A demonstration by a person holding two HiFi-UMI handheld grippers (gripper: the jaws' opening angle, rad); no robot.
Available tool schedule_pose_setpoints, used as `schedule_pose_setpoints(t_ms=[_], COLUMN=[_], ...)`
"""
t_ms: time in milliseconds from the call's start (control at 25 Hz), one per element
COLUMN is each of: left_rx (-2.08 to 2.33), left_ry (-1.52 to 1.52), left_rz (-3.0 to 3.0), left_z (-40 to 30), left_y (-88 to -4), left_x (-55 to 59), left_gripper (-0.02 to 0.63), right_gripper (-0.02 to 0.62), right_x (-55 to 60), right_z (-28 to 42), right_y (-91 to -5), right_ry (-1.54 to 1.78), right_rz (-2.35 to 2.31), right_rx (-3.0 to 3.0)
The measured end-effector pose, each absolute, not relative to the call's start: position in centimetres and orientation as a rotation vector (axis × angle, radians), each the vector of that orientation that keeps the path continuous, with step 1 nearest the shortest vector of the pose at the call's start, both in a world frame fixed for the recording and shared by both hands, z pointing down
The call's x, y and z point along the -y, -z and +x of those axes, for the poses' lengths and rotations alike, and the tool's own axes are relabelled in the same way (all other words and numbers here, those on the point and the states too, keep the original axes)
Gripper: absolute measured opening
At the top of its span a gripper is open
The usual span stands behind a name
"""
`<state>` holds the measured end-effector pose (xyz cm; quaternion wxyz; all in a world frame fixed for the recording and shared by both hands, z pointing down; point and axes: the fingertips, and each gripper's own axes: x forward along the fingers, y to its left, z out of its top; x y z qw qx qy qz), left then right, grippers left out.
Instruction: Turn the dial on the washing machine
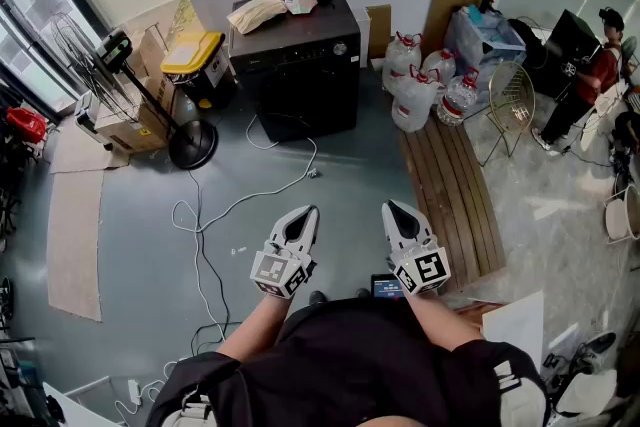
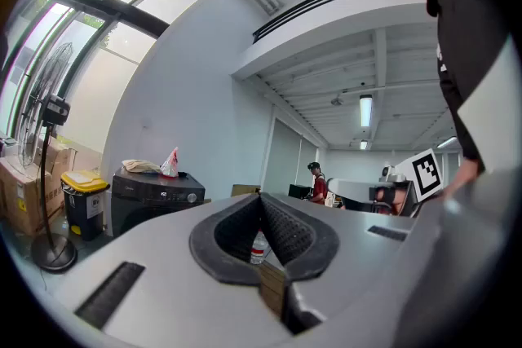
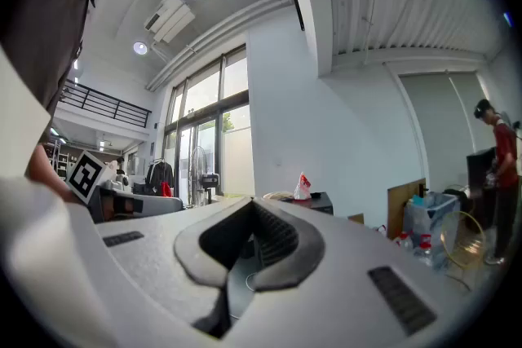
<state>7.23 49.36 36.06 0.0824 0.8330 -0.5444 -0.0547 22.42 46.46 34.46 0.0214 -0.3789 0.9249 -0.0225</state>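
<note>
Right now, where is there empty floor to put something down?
The grey floor is bare between the white cable and the wooden slats, in front of the washing machine. Also between the cable and the cardboard sheet. It is crowded by the water jugs and fan.

My path: bare floor (image 1: 350,205) up to the washing machine (image 1: 300,70).
Underfoot: loose cable (image 1: 300,178).
Flanking: fan stand (image 1: 192,144) left, water jugs (image 1: 415,87) right.

Yellow-lidded bin (image 1: 192,53), standing fan (image 1: 193,145) and water jugs (image 1: 415,87) stand around.
</note>
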Motion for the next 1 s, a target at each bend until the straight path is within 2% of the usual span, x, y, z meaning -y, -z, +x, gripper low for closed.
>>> schedule_pose_setpoints(t_ms=[480,600,720,800,1000], left_rx=[1.638,1.636,1.632,1.630,1.631], left_ry=[0.168,0.166,0.164,0.164,0.160], left_rz=[2.493,2.485,2.482,2.484,2.490], left_z=[7.0,7.0,7.2,7.5,8.0], left_y=[-35.6,-35.6,-35.9,-36.1,-36.0], left_x=[-50.0,-50.2,-50.2,-50.1,-49.9], left_gripper=[-0.006,-0.006,-0.006,-0.006,-0.006], right_gripper=[0.009,0.096,0.151,0.226,0.230], right_x=[-47.0,-46.9,-46.6,-46.4,-46.6], right_z=[22.3,22.2,22.7,23.0,23.5], right_y=[-34.4,-34.3,-34.5,-35.0,-35.4], right_ry=[0.054,0.079,0.094,0.122,0.157], right_rz=[-1.136,-1.156,-1.179,-1.172,-1.115], right_rx=[-2.859,-2.852,-2.836,-2.842,-2.886])
